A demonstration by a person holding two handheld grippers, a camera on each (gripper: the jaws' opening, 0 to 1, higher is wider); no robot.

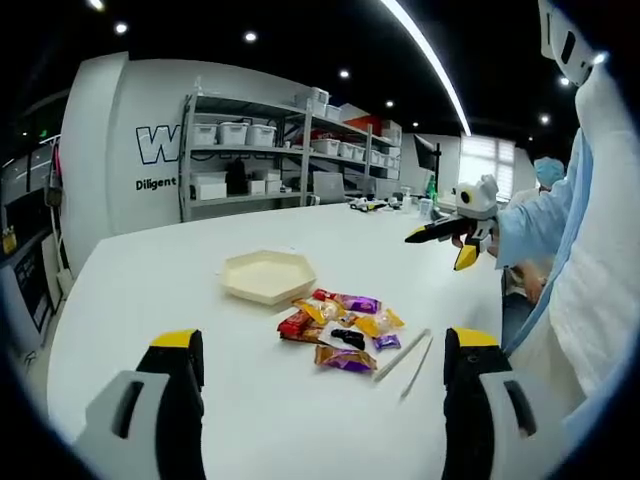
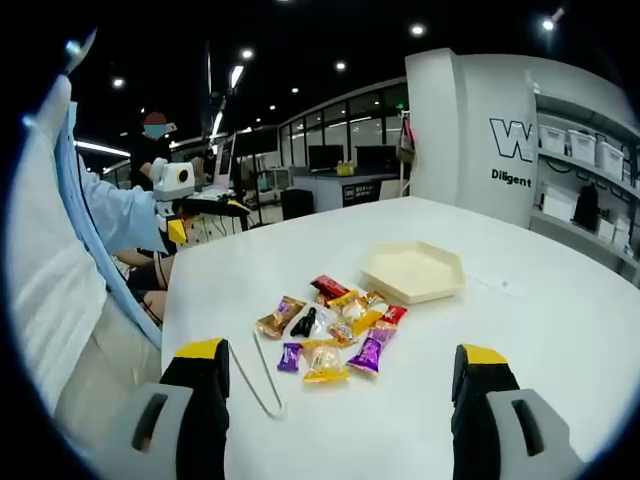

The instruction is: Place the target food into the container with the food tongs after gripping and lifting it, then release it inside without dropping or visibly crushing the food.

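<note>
A pile of wrapped candies (image 1: 345,325) (image 2: 330,325) lies on the white table (image 1: 150,270). Just beyond it sits a cream hexagonal tray (image 1: 265,297) (image 2: 400,295), nothing inside. Thin metal tongs (image 1: 405,355) (image 2: 255,375) lie flat beside the candies, touched by nothing. My left gripper (image 1: 322,340) hangs open above the near side of the table, jaws wide apart and empty. My right gripper (image 2: 341,350) is likewise open and empty. Each shows in the other's view, held in the air over the table edge: right gripper (image 1: 440,245), left gripper (image 2: 200,218).
A person's light-blue sleeve (image 1: 560,220) (image 2: 60,250) fills one side of each view. Metal shelves with white bins (image 1: 270,150) stand behind the table. Another person (image 2: 150,140) stands far back. A small label (image 2: 500,285) lies past the tray.
</note>
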